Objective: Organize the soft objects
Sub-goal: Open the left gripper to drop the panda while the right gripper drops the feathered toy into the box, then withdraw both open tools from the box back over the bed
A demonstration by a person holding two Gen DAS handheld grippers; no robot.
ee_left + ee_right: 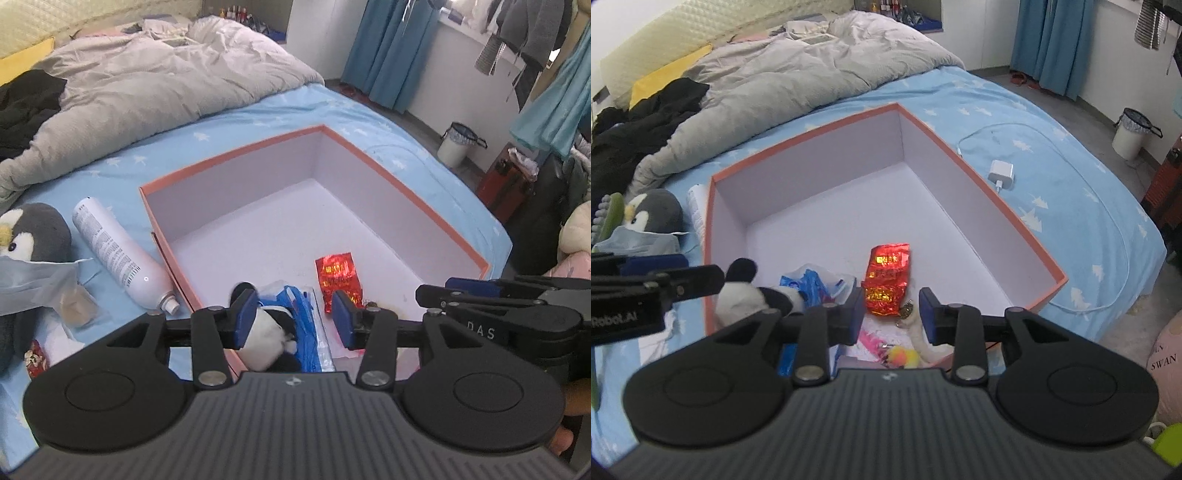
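Both tongs stand released over the near end of the orange box (982,192): the left gripper (291,319) straddles a small panda plush (269,332) without pinching it, the right gripper (892,314) hangs empty above a red foil packet (888,278). Perched at the wall at seven o'clock, the panda could tip out if nudged. Inside also lie a blue plastic bag (812,284) and cream and yellow toys at six o'clock; the penguin plush (31,232) waits outside at nine.

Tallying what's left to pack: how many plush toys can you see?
2: a panda plush at the box's near-left corner, a penguin plush on the bed beside it. Others may be hidden.
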